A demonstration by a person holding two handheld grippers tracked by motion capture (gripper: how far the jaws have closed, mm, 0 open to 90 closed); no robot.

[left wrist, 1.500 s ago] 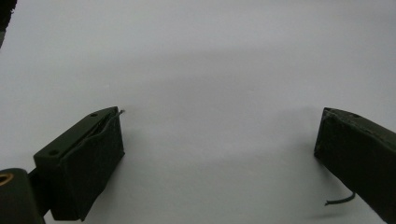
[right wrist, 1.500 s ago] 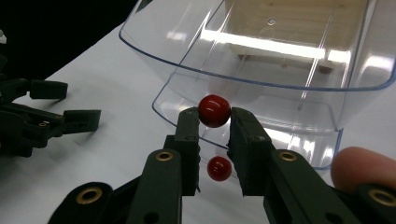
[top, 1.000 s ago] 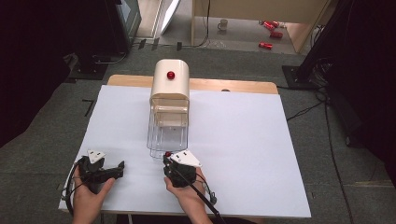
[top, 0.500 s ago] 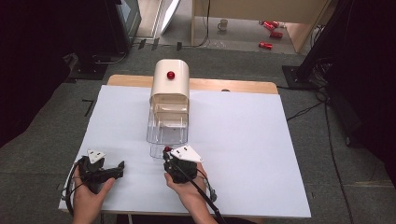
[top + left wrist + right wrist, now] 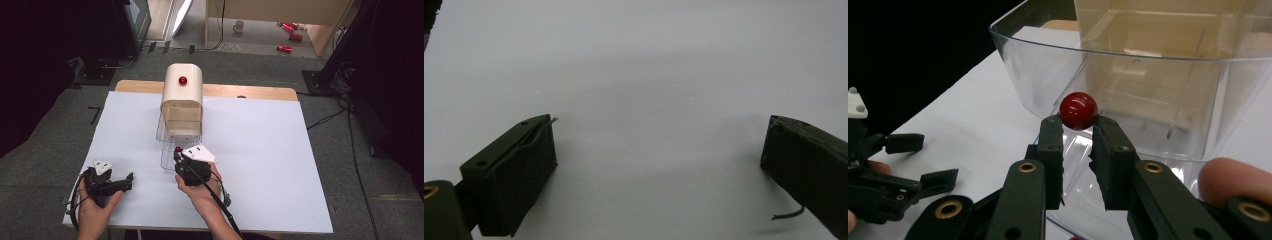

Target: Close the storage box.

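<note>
My right gripper (image 5: 1078,122) is shut on a small glossy red ball (image 5: 1078,110), pinched at the very tips of its jaws. In the high view the ball (image 5: 178,149) and the right gripper (image 5: 178,153) sit at the front wall of a clear plastic bin (image 5: 172,142). In the right gripper view the ball hangs just outside and a little below the clear bin's (image 5: 1148,75) rim. The bin juts out from a beige rounded box (image 5: 182,95) with a red knob (image 5: 183,80) on top. My left gripper (image 5: 125,181) rests open on the white sheet at the near left, nothing between its jaws (image 5: 659,145).
A white sheet (image 5: 260,150) covers the table, with a strip of bare wood (image 5: 250,92) at the back edge. The right gripper's cable (image 5: 220,205) trails back toward the person. Red cans (image 5: 291,36) and a mug (image 5: 239,25) lie on the floor far behind.
My right gripper has risen and moved forward toward the clear bin with the red ball still in its jaws. The left gripper has stayed where it was.
</note>
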